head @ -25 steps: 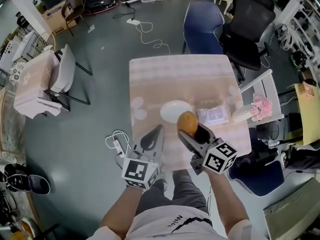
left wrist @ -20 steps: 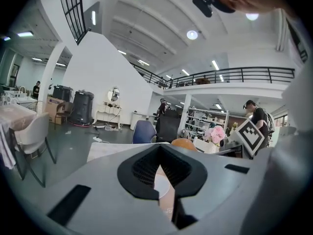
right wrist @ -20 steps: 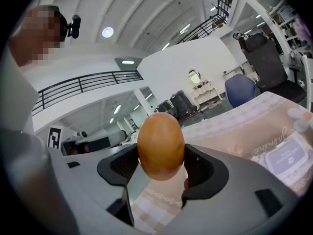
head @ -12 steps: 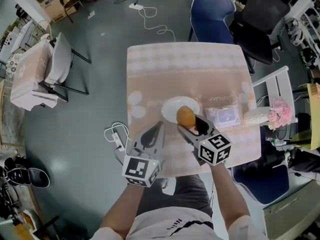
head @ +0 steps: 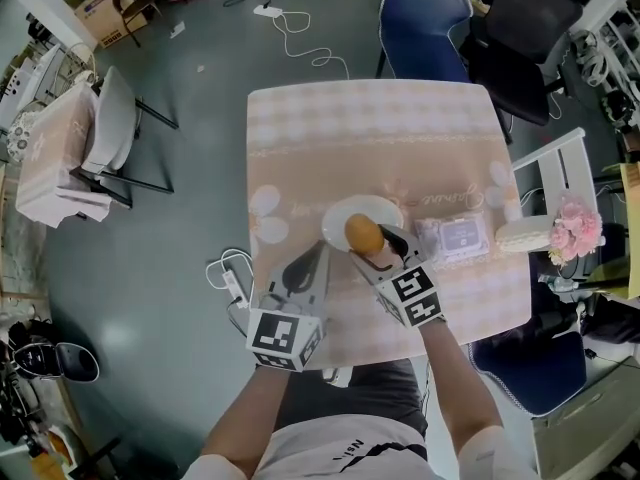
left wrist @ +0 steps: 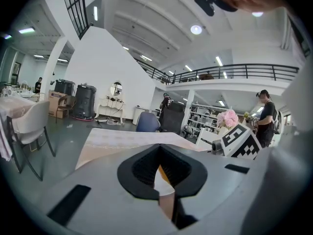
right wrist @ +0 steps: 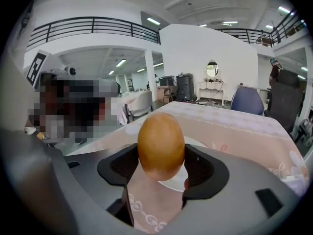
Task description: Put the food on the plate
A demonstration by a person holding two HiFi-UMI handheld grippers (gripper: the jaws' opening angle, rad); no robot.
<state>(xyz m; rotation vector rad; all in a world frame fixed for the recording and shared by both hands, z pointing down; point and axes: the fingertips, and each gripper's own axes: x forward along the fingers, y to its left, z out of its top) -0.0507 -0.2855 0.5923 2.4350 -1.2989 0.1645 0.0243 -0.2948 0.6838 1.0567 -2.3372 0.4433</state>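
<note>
Right gripper view: grasps with right gripper [right wrist: 161,173] a brown egg-shaped food [right wrist: 160,143], just above near edge of white plate [head: 378,206] on pink table [head: 300,138]. Holds left gripper [head: 320,258] clenched and empty, beside plate, apart from food.

Pink-clothed table [head: 370,138] bearing a clear packet [head: 455,238]; pink flowers [head: 578,240] just off its right edge; blue chair [head: 425,18] and black office chair [head: 520,38] beyond; white cable [head: 300,43] on the floor.
</note>
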